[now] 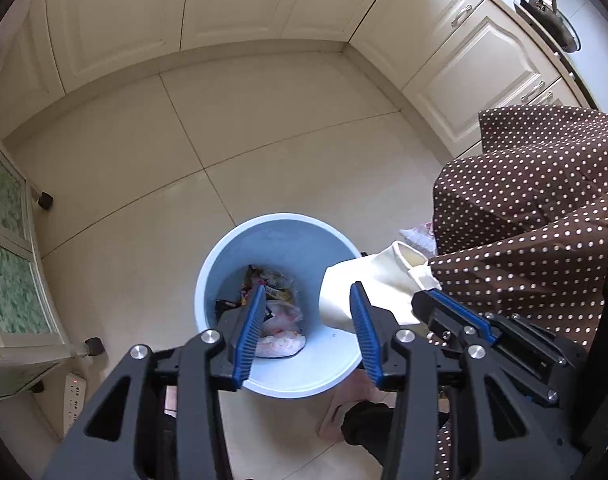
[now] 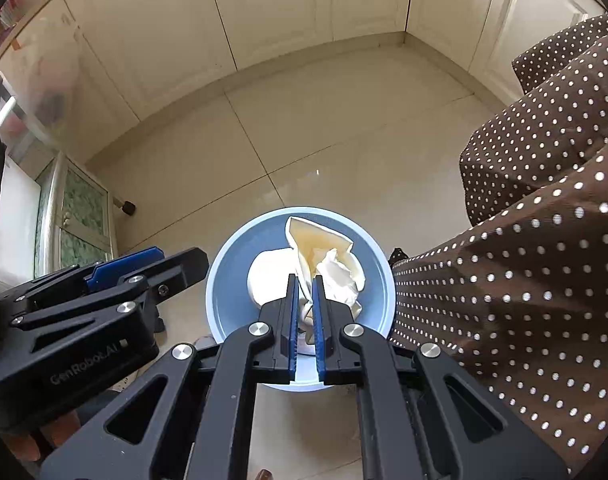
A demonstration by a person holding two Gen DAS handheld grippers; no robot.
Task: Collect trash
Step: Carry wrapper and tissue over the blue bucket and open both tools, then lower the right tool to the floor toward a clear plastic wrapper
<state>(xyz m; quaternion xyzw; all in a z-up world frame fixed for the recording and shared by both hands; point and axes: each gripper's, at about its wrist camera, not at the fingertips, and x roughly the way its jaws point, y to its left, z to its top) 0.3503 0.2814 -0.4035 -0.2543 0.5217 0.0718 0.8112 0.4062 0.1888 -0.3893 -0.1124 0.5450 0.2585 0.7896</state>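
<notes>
A light blue trash bin point(image 1: 223, 252) stands on the tiled floor, with wrappers and a pink-white bag point(image 1: 279, 340) inside. My left gripper point(image 1: 306, 300) is open and empty above the bin. My right gripper point(image 2: 304, 284) is shut on a crumpled cream paper cup point(image 2: 324, 252) and holds it over the bin point(image 2: 227, 280). In the left wrist view the cup point(image 1: 368, 276) hangs at the bin's right rim, held by the right gripper point(image 1: 444, 304). The left gripper point(image 2: 115, 268) shows at the left of the right wrist view.
A table draped in brown polka-dot cloth point(image 1: 536, 208) stands right of the bin. Cream cabinets point(image 1: 231, 4) line the far walls. A green glass-front cabinet point(image 1: 7, 264) is at the left, a power strip point(image 1: 73, 396) on the floor beside it.
</notes>
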